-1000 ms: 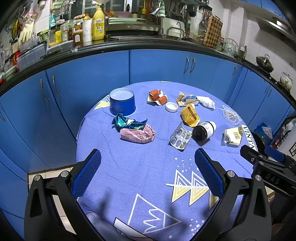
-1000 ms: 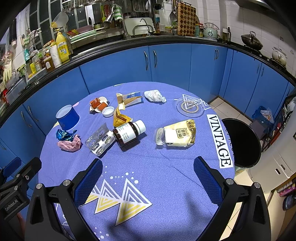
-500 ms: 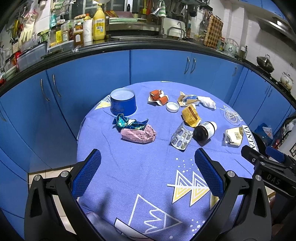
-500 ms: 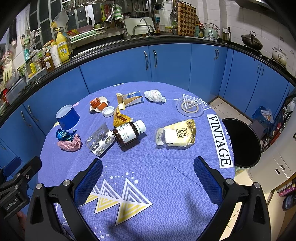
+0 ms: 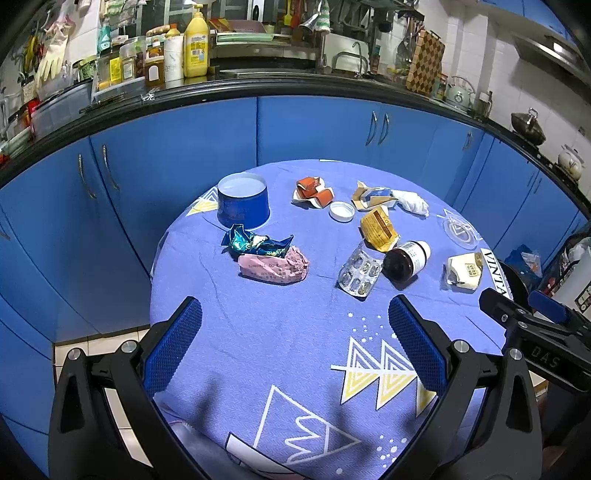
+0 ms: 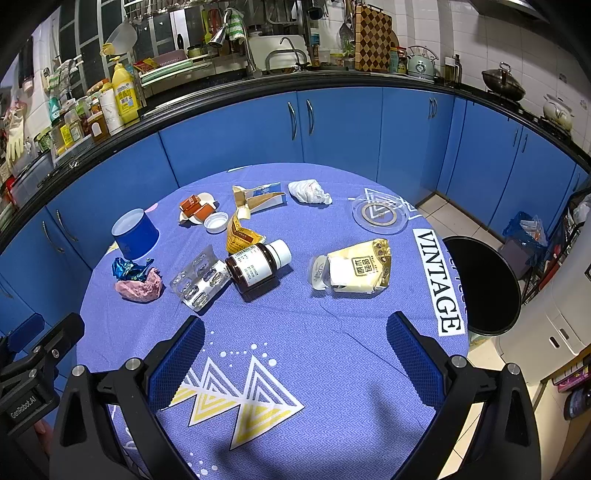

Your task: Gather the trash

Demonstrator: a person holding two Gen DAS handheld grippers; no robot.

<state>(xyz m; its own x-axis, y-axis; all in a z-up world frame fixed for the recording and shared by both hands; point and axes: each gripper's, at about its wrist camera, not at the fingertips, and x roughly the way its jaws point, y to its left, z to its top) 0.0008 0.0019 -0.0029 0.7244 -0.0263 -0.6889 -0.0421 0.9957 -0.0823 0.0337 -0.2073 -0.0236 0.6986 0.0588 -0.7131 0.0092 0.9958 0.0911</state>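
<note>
Nothing picked up yet, so step one: pick target. Left gripper (image 5: pixel 291 332) and right gripper (image 6: pixel 295 343) both spread wide, empty, hovering over near table edge. Trash scattered mid-table: cream wrapper (image 6: pixel 356 267), brown bottle (image 6: pixel 256 266), blister pack (image 6: pixel 199 280). Black bin (image 6: pixel 480 284) beside table, right side (handy). Next: reach forward, close on wrapper.

Blue cabinets (image 6: pixel 258 125) curve behind the round table (image 6: pixel 332 354). A black countertop (image 6: pixel 236 86) tops the cabinets; white wall tiles (image 6: pixel 461 26) rise above it.
</note>
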